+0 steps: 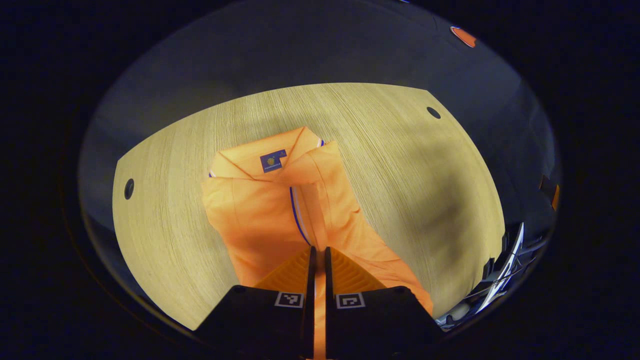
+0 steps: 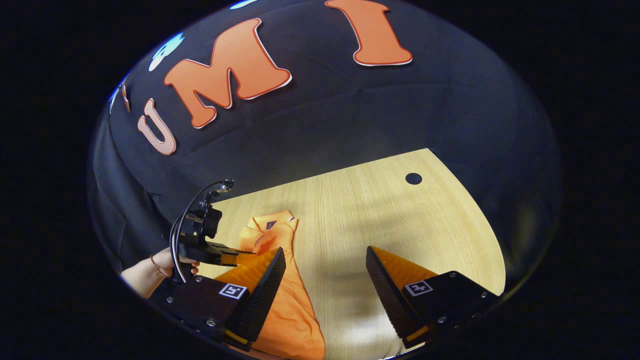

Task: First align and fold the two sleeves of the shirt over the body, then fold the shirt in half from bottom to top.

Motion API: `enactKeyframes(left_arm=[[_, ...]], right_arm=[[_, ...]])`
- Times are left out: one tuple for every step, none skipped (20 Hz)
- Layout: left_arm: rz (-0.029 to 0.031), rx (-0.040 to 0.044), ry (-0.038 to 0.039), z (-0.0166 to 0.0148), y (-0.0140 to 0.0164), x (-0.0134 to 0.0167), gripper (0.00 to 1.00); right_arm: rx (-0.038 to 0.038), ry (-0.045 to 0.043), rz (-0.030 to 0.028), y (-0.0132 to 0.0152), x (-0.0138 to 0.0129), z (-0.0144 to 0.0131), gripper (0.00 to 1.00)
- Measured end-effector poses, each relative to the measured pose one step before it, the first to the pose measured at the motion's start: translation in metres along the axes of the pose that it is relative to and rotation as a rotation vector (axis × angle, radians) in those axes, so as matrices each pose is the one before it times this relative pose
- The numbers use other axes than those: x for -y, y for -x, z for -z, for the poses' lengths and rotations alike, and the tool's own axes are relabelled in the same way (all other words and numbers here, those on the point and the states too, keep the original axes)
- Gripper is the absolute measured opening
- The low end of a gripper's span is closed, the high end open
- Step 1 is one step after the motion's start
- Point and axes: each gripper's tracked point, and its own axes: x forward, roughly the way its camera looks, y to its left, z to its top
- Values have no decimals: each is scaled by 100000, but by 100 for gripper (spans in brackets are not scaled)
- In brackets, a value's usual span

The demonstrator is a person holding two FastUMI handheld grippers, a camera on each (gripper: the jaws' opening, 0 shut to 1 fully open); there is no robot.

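An orange polo shirt [image 1: 260,210] lies on the wooden table [image 1: 400,165], collar and blue label [image 1: 272,161] at the far end. Its sides look folded inward, so it forms a narrow strip. My left gripper [image 1: 318,252] is shut on the shirt's near part, and orange cloth shows between its fingers. In the right gripper view the shirt [image 2: 287,310] lies at the lower left. There a hand [image 2: 150,272] holds the left gripper [image 2: 235,257] over it. My right gripper [image 2: 325,265] hangs wide open above bare table, just right of the shirt, holding nothing.
The table [image 2: 380,215] has round cable holes [image 1: 433,112] [image 1: 129,188] [image 2: 413,178] near its far corners. Black cloth walls rise behind it. Something dark with shiny cables [image 1: 505,270] sits at the right edge of the left gripper view.
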Motion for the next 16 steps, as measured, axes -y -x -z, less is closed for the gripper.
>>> enactKeyframes(left_arm=[[275,-168,466,17,-210,295,10],[362,-19,421,14,-163,276,10],[1710,310,1042,-32,181,514,10],[2684,648,962,35,-470,577,9],[1732,118,994,64,-222,387,13],[2294,187,390,6,-66,737,13],[1267,-590,-184,59,-2,343,34],[318,-111,-141,165,247,66,47],[-268,775,-11,-140,160,119,45],[1753,484,458,161,275,555,45],[311,1193,362,-114,533,71,63],[1006,325,98,321,414,244,82],[-408,1134,369,34,599,-165,100],[-633,1432,785,140,860,-311,98],[-529,1394,1104,78,825,-252,98],[-695,1548,1047,187,1004,-366,98]], right_arm=[[-146,165,382,-8,38,-12,99],[-489,-235,333,-3,129,223,99],[-430,-280,-242,-102,-31,54,99],[-342,-88,0,-77,116,147,99],[-346,63,73,-91,105,110,99],[-432,167,114,-29,91,232,99],[-254,49,-55,-86,39,87,99],[-511,-33,-125,15,-91,32,99],[-526,2,-190,-73,-189,80,99],[-498,273,-186,-265,-266,186,99],[-461,504,-294,-189,-257,196,99],[-520,619,-328,104,-300,266,99],[-608,515,-455,-60,-459,189,99],[-572,573,-648,-167,-623,230,99],[-617,658,-679,-122,-650,293,99],[-684,639,-736,-264,-846,270,99]])
